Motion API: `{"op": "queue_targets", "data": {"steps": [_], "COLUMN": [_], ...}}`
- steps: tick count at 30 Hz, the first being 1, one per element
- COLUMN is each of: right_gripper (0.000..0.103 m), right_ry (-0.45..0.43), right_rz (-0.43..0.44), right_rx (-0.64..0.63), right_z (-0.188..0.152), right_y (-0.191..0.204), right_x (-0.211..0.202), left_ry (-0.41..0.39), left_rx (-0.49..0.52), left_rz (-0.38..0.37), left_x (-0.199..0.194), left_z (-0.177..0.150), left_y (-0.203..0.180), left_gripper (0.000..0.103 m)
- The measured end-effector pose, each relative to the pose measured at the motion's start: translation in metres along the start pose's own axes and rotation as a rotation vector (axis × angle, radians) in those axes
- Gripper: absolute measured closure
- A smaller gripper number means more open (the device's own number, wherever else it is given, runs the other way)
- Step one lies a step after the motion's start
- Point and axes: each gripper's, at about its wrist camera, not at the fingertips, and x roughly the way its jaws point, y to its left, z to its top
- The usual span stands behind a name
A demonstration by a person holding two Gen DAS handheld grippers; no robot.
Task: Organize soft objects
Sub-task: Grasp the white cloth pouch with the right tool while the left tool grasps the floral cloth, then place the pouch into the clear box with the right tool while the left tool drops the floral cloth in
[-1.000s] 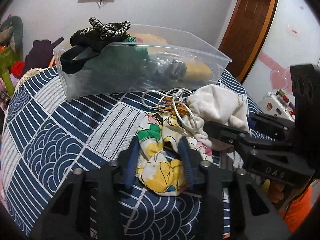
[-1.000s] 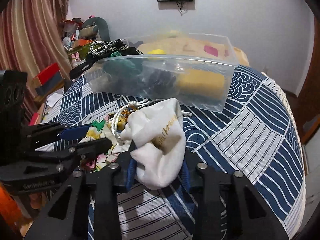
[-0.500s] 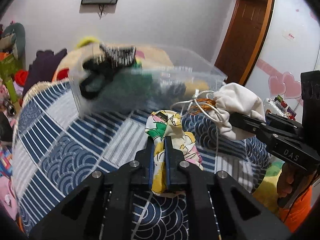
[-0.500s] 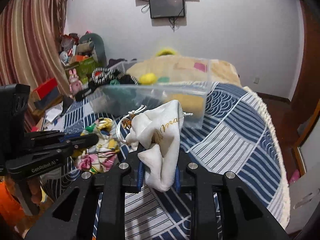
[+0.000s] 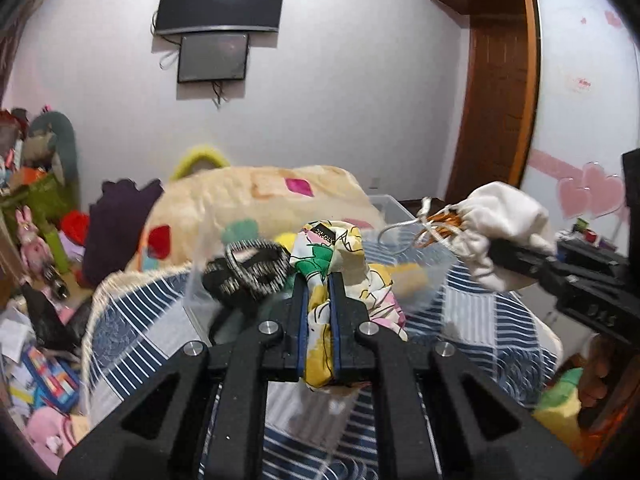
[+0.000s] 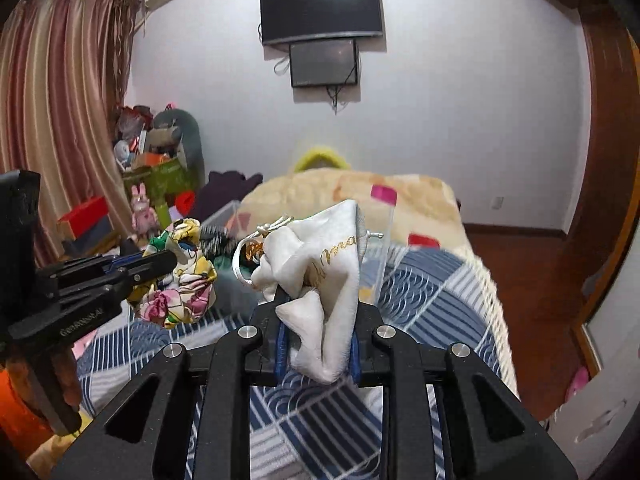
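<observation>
The left gripper [image 5: 318, 320] was closed tight on a crumpled floral-print fabric bundle in yellow, green and pink [image 5: 340, 264], its two blue-lined fingers nearly meeting with the cloth squeezed between them; the bundle hung off the bed, bunched above and below the pinch. The right gripper [image 6: 316, 340] was likewise clamped, with a wider gap, on a white drawstring cloth pouch with gold lettering [image 6: 320, 264], whose cord loop and orange-gold trim [image 6: 250, 254] dangled to its left side.

The relation that mattered was where the clear plastic storage bin [image 5: 400, 208] lay from each load; in the left wrist view its far rim showed ahead of and below the floral bundle, with a black-and-white braided strap [image 5: 248, 268] draped at its near left side; the bin sat on the blue-and-white patterned bedspread [image 5: 132, 320], its long axis running across the view rather than away from it. Both loads were carried side by side, the pouch to the right of the bundle and close to it but not touching.

By my judgement the left gripper stood nearer the bin's middle, so a forward-and-down move would likely drop the bundle in first; motion blur left the near wall uncertain.
</observation>
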Motion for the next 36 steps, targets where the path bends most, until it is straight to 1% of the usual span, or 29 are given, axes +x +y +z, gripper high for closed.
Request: {"op": "queue_targets", "data": {"steps": [3, 8, 12, 16, 18, 21, 25, 26, 27, 28, 29, 30, 31, 32, 33, 34, 36], "right_gripper": [0.082, 0.082, 0.082, 0.082, 0.082, 0.082, 0.082, 0.082, 0.079, 0.079, 0.079, 0.079, 0.077, 0.075, 0.070, 0.064, 0.056], "right_ry": [-0.014, -0.024, -0.005, 0.035, 0.060, 0.096, 0.155, 0.165, 0.172, 0.179, 0.182, 0.187, 0.191, 0.197, 0.200, 0.201, 0.197], "right_rz": [0.022, 0.013, -0.003, -0.022, -0.027, -0.051, -0.054, -0.051, -0.046, -0.039, -0.036, -0.031, -0.030, -0.023, -0.020, -0.018, -0.019], "right_rx": [0.018, 0.020, 0.016, 0.015, 0.015, -0.006, -0.023, -0.024, -0.023, -0.019, -0.018, -0.020, -0.020, -0.021, -0.021, -0.021, -0.032], "right_z": [0.011, 0.021, 0.023, 0.018, 0.016, 0.013, 0.009, 0.009, 0.009, 0.008, 0.009, 0.009, 0.010, 0.010, 0.011, 0.011, 0.011], "right_y": [-0.004, -0.004, -0.001, 0.004, 0.005, 0.007, 0.008, 0.008, 0.007, 0.007, 0.006, 0.006, 0.006, 0.006, 0.005, 0.005, 0.006], "right_x": [0.005, 0.015, 0.030, 0.049, 0.059, 0.073, 0.088, 0.090, 0.091, 0.091, 0.091, 0.090, 0.090, 0.088, 0.089, 0.088, 0.084], "left_ry": [-0.002, -0.003, -0.016, -0.001, 0.017, 0.046, 0.076, 0.080, 0.088, 0.091, 0.092, 0.093, 0.099, 0.104, 0.105, 0.104, 0.109], "left_rx": [-0.014, -0.025, -0.009, 0.007, 0.011, 0.007, -0.009, -0.009, -0.007, -0.006, -0.003, -0.001, 0.000, -0.003, -0.012, -0.017, -0.014], "left_rz": [0.016, 0.038, 0.103, 0.131, 0.129, 0.107, 0.086, 0.086, 0.088, 0.088, 0.085, 0.083, 0.076, 0.066, 0.053, 0.044, 0.038], "left_x": [0.007, 0.019, 0.034, 0.050, 0.058, 0.068, 0.080, 0.082, 0.084, 0.085, 0.085, 0.084, 0.083, 0.082, 0.080, 0.078, 0.075], "left_z": [0.009, 0.019, 0.021, 0.019, 0.018, 0.016, 0.010, 0.010, 0.009, 0.008, 0.007, 0.007, 0.007, 0.007, 0.007, 0.007, 0.007], "left_y": [0.004, 0.011, 0.009, 0.010, 0.009, 0.007, 0.003, 0.003, 0.002, 0.001, 0.000, -0.001, -0.002, -0.002, -0.001, -0.001, -0.002], "left_gripper": [0.095, 0.095, 0.095, 0.095, 0.095, 0.095, 0.094, 0.093, 0.089, 0.084, 0.081, 0.075, 0.066, 0.061, 0.055, 0.053, 0.051]}}
